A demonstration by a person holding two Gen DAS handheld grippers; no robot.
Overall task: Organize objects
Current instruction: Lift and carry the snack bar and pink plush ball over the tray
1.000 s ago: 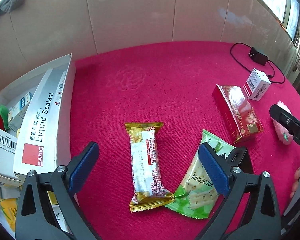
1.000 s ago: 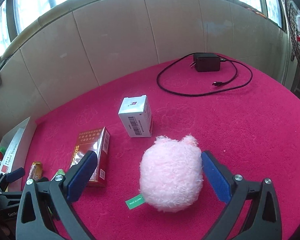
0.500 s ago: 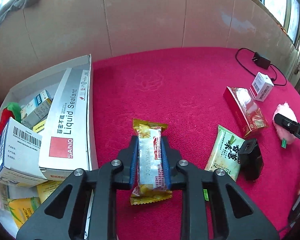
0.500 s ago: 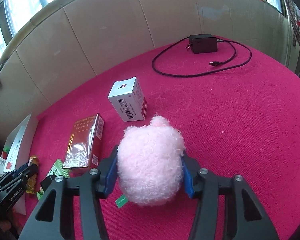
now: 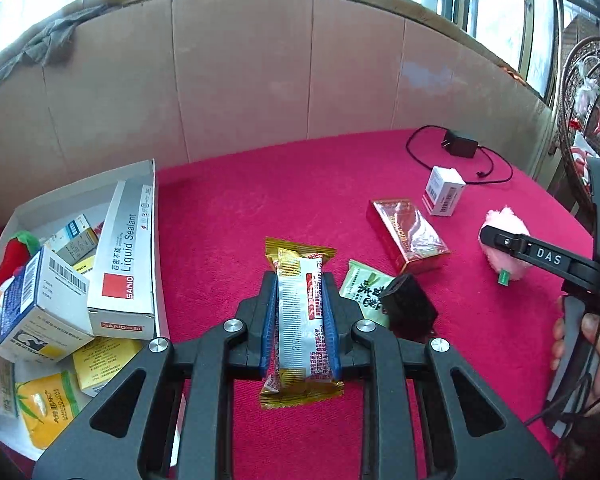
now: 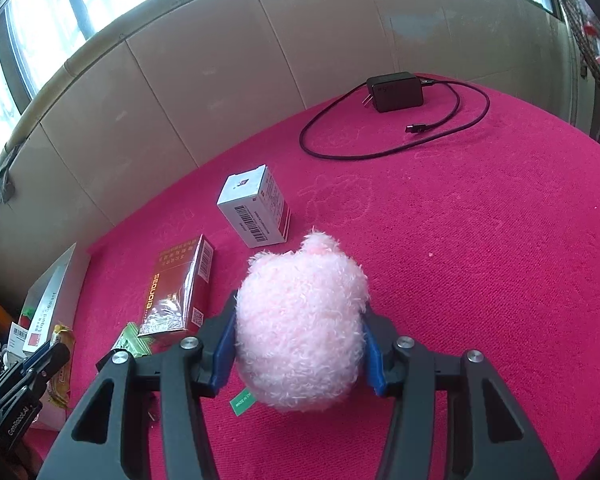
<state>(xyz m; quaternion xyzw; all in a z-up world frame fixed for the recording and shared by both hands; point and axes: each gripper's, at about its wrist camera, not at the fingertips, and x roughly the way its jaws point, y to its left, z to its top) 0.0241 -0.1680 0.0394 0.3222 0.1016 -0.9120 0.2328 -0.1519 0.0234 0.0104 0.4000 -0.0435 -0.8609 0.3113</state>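
Clamping noted on both sides. Left gripper [image 5: 300, 320]: blue pads [image 5: 269, 320] pressed flat against the long edges of the snack bar [image 5: 300, 312], jaws nearly together. Bar runs lengthwise along the fingers, gold crimped ends sticking out front and back; gripping across the narrow width likely keeps the thin packet from folding. Wrapper is glossy foil film, silver-white centre, slightly crumpled.

Right gripper [image 6: 300, 344]: pads dug into the flanks of the pink plush toy [image 6: 300, 320], jaws part-way closed because the stuffed body fills the gap. Fur is shaggy and soft, shape rounded with a small nub on top; a green sewn tag hangs below. Soft body compresses, so the hold looks secure but springy. From the left wrist view the toy is in the far gripper's jaws over the right side of the cloth.

Outward from the bar: green snack sachet [image 5: 364, 288], flat, matte print, partly under a small black block [image 5: 408, 308]. Beyond, red shiny carton [image 5: 408, 236], cellophane-wrapped, lying flat; small white box [image 5: 444, 194] upright; black charger [image 5: 460, 146] with looped cable. All on a pink-red pile cloth [image 5: 260, 208].

White cardboard tray [image 5: 154, 200] at left holds rigid cartons, a liquid sealant box [image 5: 126, 256] leaning on its wall. Judged destination for both held items.
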